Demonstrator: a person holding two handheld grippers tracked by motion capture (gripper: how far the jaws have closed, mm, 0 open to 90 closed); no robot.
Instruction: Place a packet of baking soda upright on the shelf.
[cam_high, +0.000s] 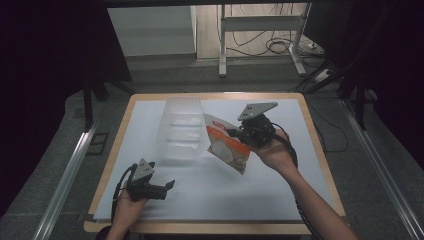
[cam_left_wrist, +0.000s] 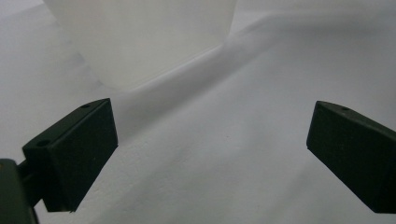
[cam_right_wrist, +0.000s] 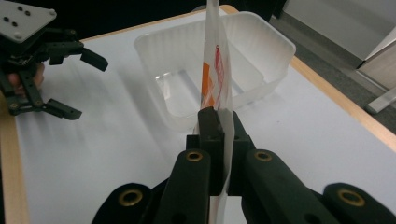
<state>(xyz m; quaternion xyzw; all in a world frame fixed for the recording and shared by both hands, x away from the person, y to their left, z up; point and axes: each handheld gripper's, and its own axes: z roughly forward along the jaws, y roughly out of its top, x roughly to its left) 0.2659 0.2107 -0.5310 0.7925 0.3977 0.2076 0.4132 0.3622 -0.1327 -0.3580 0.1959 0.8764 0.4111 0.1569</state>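
A white and orange bag (cam_high: 227, 145) hangs tilted above the table, just right of a clear plastic tub (cam_high: 182, 131). My right gripper (cam_high: 233, 134) is shut on the bag's right edge. In the right gripper view the bag (cam_right_wrist: 215, 70) stands edge-on between the closed jaws of that gripper (cam_right_wrist: 218, 117), with the tub (cam_right_wrist: 261, 56) behind it. My left gripper (cam_high: 168, 189) rests low near the table's front left, open and holding nothing. The left gripper view has its jaws wide apart (cam_left_wrist: 210, 144) over the white sheet, facing the tub (cam_left_wrist: 140, 37).
A white sheet (cam_high: 280, 185) covers the wooden table (cam_high: 320, 150). The left gripper (cam_right_wrist: 88, 88) also appears far off in the right gripper view. Behind the table are a metal stand (cam_high: 260, 25) and floor cables (cam_high: 280, 47).
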